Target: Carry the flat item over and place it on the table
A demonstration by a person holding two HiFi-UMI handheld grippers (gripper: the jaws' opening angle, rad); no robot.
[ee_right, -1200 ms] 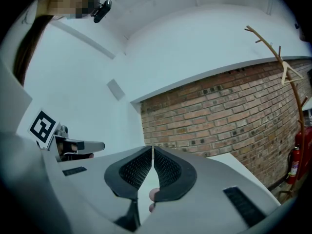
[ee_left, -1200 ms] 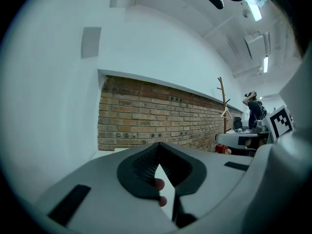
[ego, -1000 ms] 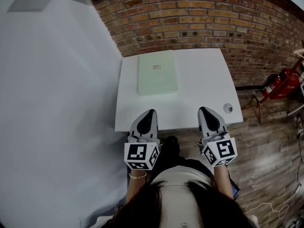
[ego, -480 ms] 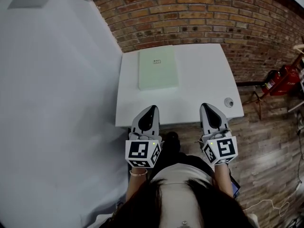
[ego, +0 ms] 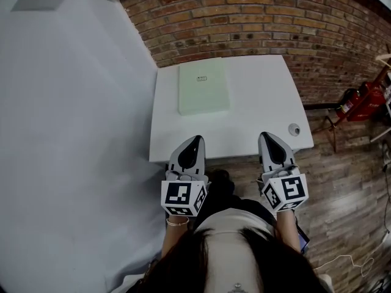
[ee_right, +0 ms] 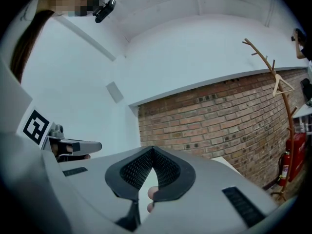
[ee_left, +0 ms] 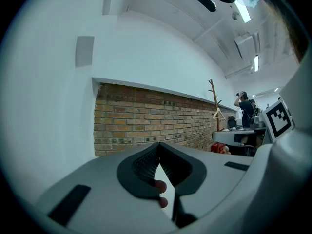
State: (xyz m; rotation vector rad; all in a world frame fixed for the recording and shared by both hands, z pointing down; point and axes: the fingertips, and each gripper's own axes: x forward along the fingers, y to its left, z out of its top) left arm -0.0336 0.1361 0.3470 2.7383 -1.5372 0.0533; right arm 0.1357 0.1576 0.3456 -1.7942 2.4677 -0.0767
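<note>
Head view gives us what neither gripper view does. Nearest us are two marker cubes [ego: 182,197], one on each tool. Ahead of them the left gripper [ego: 195,140] and right gripper [ego: 267,137] reach just over the near edge of the white surface [ego: 256,102]. Farther on lies one flat item [ego: 204,87], a pale green, smooth rectangle. It rests flat on the surface's far left part, near the brick wall [ego: 244,17] and well apart from both grippers. One red fire extinguisher [ego: 360,105] stands off to the right over the plank floor [ego: 348,176]. Left gripper view shows its dark, ribbed fingers [ee_left: 146,162] clenched tip to tip on nothing, and right gripper view shows the same for its fingers [ee_right: 136,169]. Both tilt upward past the surface, so the item is out of their sight. Each instead catches one branched wooden coat rack [ee_right: 273,82], and only the left one shows a distant person [ee_left: 246,108].
</note>
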